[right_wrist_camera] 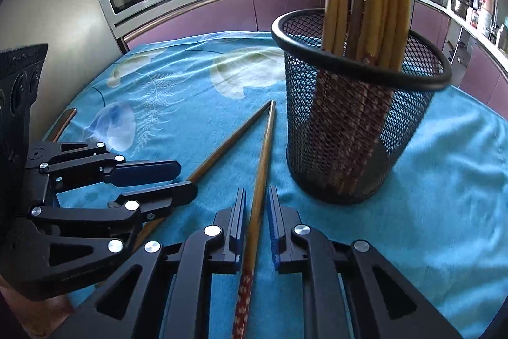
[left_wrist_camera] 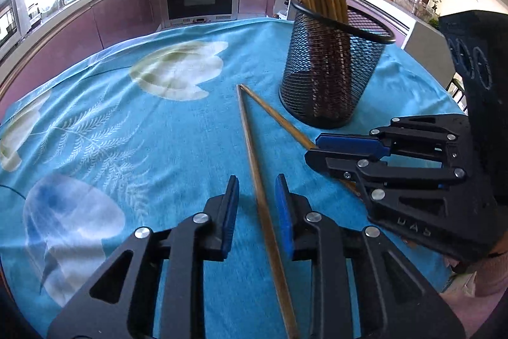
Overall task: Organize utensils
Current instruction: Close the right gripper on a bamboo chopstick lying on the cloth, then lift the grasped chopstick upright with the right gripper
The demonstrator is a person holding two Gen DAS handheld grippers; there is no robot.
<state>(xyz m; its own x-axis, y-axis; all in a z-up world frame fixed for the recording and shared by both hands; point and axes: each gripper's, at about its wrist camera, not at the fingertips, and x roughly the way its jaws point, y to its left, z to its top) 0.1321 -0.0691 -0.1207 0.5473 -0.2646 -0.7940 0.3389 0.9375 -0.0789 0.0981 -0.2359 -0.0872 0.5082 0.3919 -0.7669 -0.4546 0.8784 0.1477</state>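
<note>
Chopsticks lie between each pair of tongs, left tongs wide, right tongs narrow but unclosed; squeeze squarely before lifting toward the mesh holder.

Two smooth wooden chopsticks are lying on a matt, fuzzy blue cloth covering the surface. The holder is showing black wire mesh. Both claws are showing matt black plastic with bright metal rivets.
</note>
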